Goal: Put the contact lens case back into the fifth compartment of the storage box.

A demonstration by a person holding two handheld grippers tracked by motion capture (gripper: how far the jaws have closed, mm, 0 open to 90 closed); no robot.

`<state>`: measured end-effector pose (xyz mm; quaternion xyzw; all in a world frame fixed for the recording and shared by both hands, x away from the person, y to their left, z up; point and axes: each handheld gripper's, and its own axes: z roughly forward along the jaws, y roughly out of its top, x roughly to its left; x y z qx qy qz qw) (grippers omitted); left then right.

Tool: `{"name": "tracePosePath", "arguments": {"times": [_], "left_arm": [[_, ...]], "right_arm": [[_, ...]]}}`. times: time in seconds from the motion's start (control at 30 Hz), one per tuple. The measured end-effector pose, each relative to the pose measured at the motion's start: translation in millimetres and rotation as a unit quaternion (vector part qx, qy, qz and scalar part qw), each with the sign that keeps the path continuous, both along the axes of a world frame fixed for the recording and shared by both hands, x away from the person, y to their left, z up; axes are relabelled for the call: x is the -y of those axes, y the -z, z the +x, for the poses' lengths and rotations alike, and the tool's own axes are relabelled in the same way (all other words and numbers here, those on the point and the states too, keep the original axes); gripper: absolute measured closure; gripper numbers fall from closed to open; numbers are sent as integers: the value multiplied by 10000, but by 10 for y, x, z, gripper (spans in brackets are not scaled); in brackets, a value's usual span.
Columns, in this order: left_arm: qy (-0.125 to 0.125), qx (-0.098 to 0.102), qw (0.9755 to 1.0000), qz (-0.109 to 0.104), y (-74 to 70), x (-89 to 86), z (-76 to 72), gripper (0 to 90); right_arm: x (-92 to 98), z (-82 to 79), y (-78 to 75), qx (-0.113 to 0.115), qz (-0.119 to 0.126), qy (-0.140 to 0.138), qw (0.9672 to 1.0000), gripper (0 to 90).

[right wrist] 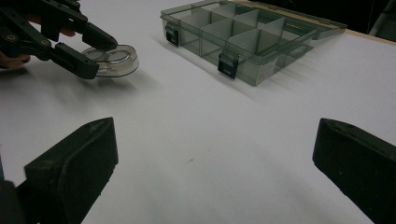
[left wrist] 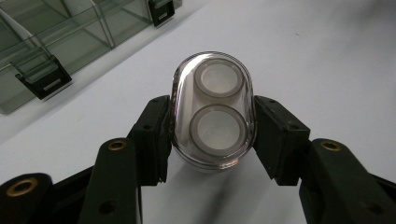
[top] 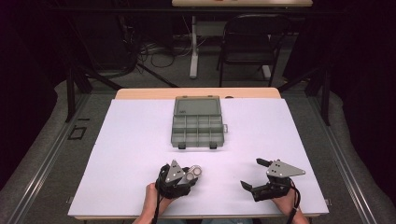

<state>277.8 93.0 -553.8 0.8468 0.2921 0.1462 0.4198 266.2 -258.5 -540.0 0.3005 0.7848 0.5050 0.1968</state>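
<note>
1. The left gripper (left wrist: 212,135) is seen clamped on a clear oval case (left wrist: 212,109), one black jaw pressed to each long side.
2. Two white rings can be made out inside the glossy, rounded plastic; no writing is readable on it.
3. The right gripper (top: 256,173) is held wide apart with nothing between its jaws.
4. A smoky, see-through organizer box (top: 197,122) with square compartments and black latches is seen well ahead of both grippers, lid open, on the matte white table (top: 130,140).
</note>
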Motion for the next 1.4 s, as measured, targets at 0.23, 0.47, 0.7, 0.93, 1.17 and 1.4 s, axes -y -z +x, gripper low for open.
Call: {"name": "tracePosePath", "arguments": {"times": [0.23,0.47,0.7,0.93,1.17,1.4], "left_arm": [[-4,37,10000,-29,-23,-20,3,489],[-79,53,9999,-113,-64,-69,36,489],[-127,75,9997,-180,-97,-102,60,489],[-115,50,9996,-240,-135,-120,84,489],[-149,114,9996,-233,-191,-139,105,489],[-204,158,9993,-274,-244,-148,150,489]], "right_arm": [[-4,-7,0,2,3,2,10000,0],[-1,-10,1,-1,12,3,10000,0],[-4,-13,3,-29,-12,28,10000,0],[-13,-14,5,-41,-74,52,10000,2],[-13,-22,10,-33,-113,61,9999,7],[5,-28,-13,36,-123,83,9999,8]]}}
